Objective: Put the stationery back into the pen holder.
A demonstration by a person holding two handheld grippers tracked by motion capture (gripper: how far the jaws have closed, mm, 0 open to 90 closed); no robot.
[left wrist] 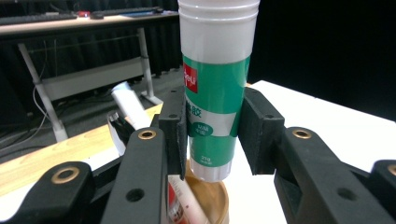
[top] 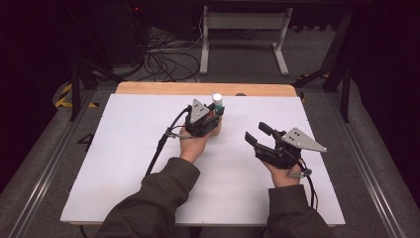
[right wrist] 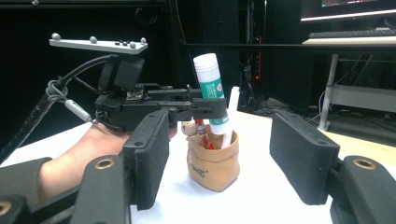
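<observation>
One slip is risked: the glue stick (left wrist: pixel 215 88), pinched upright by the left claw (left wrist: pixel 215 135), could tip the tan pouch (right wrist: pixel 214 163) if lowered off-centre, while the right claw (right wrist: pixel 219 158) is held spread.

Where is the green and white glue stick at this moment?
The glue stick stands upright between the left gripper's jaws, its bottom end in the tan pouch, near the table's far edge in the high view.

Glue stick (left wrist: pixel 215 88) cap cut off by the top edge; its small print too blurred to read
</observation>
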